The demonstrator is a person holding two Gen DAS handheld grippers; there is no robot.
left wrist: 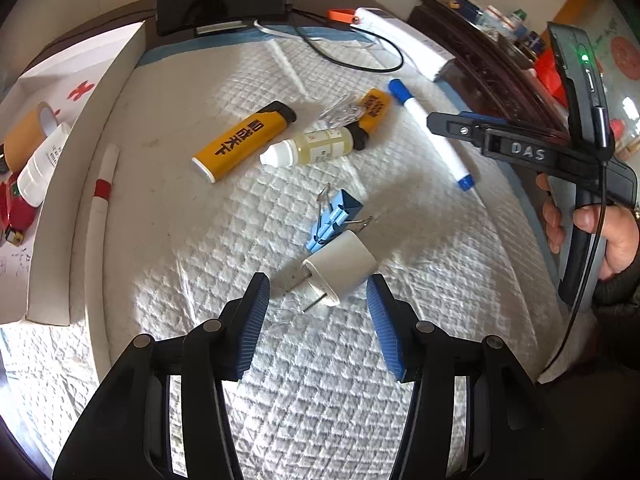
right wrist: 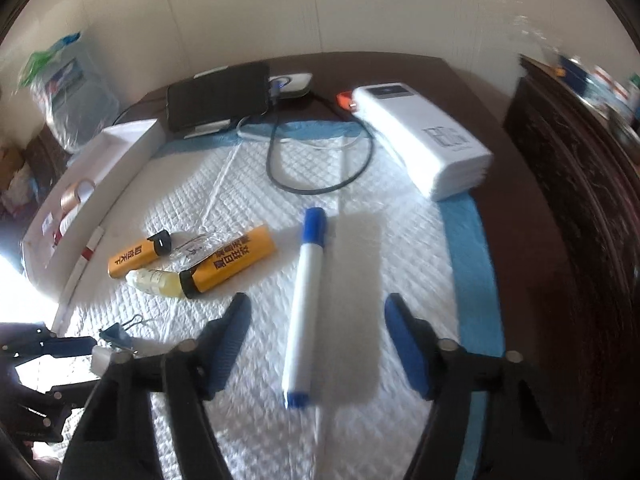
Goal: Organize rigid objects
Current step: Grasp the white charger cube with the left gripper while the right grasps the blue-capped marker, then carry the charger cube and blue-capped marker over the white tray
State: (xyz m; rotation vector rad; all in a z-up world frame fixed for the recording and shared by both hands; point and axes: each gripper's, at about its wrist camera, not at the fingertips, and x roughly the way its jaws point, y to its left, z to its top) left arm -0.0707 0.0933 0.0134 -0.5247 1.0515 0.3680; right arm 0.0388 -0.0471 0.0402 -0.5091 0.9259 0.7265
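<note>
My left gripper [left wrist: 318,280] points down at a white plug adapter [left wrist: 344,266], which lies between the open blue pads; I see a gap on the prong side. A blue binder clip [left wrist: 334,216] lies just beyond the adapter. My right gripper [right wrist: 316,300] is open and straddles a white marker with blue ends [right wrist: 306,300] without touching it. Two yellow lighters [right wrist: 136,258] [right wrist: 232,262] and a small dropper bottle [right wrist: 156,282] lie together on the left of the quilted white pad [right wrist: 360,240].
An open white box [left wrist: 60,200] on the left holds a tape roll, a bottle and red items. A white stick with a red band [left wrist: 102,200] lies beside it. At the back are a black phone [right wrist: 218,96], a white power bank [right wrist: 424,140] and a looped cable [right wrist: 320,190]. Dark furniture stands on the right.
</note>
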